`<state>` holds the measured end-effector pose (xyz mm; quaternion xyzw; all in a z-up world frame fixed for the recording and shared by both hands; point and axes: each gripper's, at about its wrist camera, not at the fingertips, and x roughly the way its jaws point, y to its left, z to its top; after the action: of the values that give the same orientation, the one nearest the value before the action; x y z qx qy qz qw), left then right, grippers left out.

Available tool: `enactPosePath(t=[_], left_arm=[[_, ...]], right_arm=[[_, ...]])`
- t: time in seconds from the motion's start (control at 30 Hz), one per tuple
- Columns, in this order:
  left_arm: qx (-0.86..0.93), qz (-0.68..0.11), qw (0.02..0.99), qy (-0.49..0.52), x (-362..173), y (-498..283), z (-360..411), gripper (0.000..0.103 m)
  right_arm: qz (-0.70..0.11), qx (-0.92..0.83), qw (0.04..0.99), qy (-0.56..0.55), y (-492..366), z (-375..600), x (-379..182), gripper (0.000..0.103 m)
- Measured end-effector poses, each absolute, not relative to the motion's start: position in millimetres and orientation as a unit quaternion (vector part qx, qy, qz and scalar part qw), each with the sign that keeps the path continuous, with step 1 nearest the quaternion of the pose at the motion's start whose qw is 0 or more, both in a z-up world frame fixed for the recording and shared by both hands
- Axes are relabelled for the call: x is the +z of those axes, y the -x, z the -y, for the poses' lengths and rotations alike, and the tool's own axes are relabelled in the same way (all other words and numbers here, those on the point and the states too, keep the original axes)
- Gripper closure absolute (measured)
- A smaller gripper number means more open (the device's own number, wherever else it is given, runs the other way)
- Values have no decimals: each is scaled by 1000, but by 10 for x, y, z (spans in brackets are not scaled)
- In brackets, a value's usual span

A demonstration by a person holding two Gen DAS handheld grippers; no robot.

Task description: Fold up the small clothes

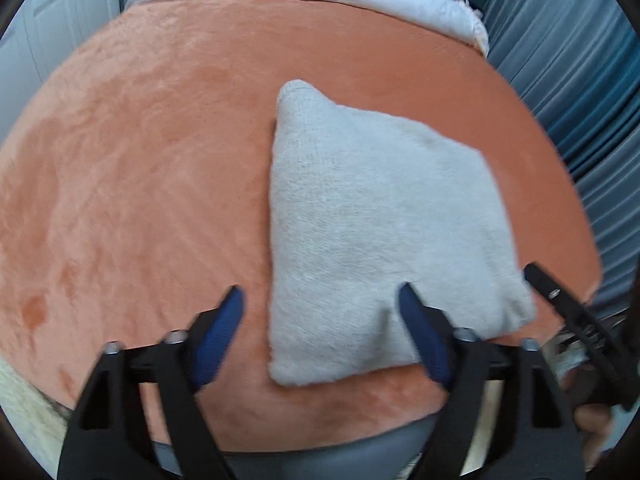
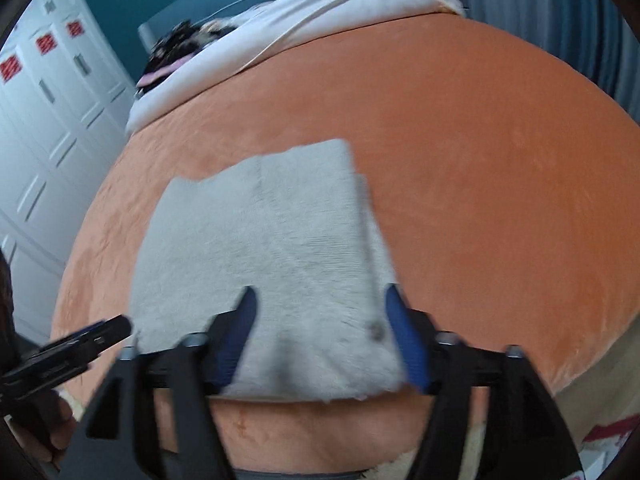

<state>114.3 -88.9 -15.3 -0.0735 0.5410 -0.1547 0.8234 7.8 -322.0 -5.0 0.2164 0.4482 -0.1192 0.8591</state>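
A small grey cloth (image 1: 384, 236) lies folded flat on the orange blanket (image 1: 140, 184) that covers the bed. It sits near the blanket's near edge, well away from the white bedding (image 2: 320, 12) at the far end. The left gripper (image 1: 320, 312) hangs over the cloth's near corner with its blue fingers spread wide, pinching nothing. The right gripper (image 2: 318, 314) hangs over the cloth's near edge, also spread, with nothing held between its fingers.
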Motion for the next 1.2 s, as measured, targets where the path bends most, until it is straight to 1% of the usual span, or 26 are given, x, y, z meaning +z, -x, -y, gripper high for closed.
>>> enactPosePath(t=[0.07, 0.17, 0.2, 0.23, 0.27, 0.3, 0.37, 0.4, 0.43, 0.47, 0.5, 0.53, 0.57, 0.63, 0.7, 0.9, 1.0, 1.1, 1.13, 1.2], left_arm=[[-158, -549, 811, 125, -275, -1207, 805, 8], [-153, -586, 773, 190, -632, -1358, 730, 8], [-152, -594, 764, 200, -731, -1398, 721, 8], [-155, -599, 757, 212, -832, -1429, 722, 6], [-160, -600, 750, 227, -908, -1446, 722, 5], [-162, -598, 748, 237, -948, -1448, 721, 5], [-162, -594, 750, 243, -945, -1438, 743, 5], [-169, -595, 748, 240, -923, -1450, 770, 8], [-186, -595, 745, 237, -886, -1462, 814, 26], [-185, -599, 747, 223, -822, -1478, 860, 32], [-186, -596, 751, 213, -751, -1488, 887, 37], [-195, -591, 757, 202, -636, -1490, 922, 47], [-201, -584, 762, 195, -523, -1483, 941, 52], [-220, -560, 777, 185, -207, -1467, 956, 56], [-240, -531, 792, 180, 158, -1466, 928, 58], [-295, -424, 832, 203, 1456, -1512, 444, 59], [-310, -367, 854, 199, 1975, -1433, 165, 59], [-308, -323, 875, 188, 2338, -1339, -157, 58], [-298, -315, 882, 184, 2371, -1352, -260, 54], [-261, -315, 896, 172, 2212, -1451, -453, 44]], right_arm=[[-463, -131, 843, -239, -52, 3297, -202, 29], [-497, -116, 801, -314, -64, 3473, -583, 29], [-499, -104, 794, -332, -103, 3471, -676, 26], [-499, -94, 788, -348, -131, 3468, -752, 25], [-497, -88, 784, -360, -142, 3463, -805, 21], [-491, -83, 786, -368, -185, 3424, -851, 19], [-486, -76, 787, -372, -290, 3368, -901, 18], [-488, -73, 787, -372, -361, 3342, -910, 19], [-490, -65, 786, -372, -423, 3323, -913, 23], [-494, -57, 784, -373, -479, 3299, -906, 32], [-498, -60, 785, -363, -527, 3254, -858, 51], [-497, -61, 793, -348, -544, 3209, -760, 63], [-489, -55, 804, -334, -578, 3163, -623, 68], [-464, -45, 825, -320, -561, 3104, -292, 71], [-430, -35, 852, -296, -570, 2999, 159, 72], [-313, 14, 920, -236, -624, 2628, 1578, 72], [-256, 40, 942, -214, -582, 2381, 2156, 72], [-218, 69, 948, -219, -610, 2157, 2475, 69], [-215, 75, 948, -221, -655, 2096, 2495, 67], [-228, 87, 942, -229, -836, 1975, 2345, 55]])
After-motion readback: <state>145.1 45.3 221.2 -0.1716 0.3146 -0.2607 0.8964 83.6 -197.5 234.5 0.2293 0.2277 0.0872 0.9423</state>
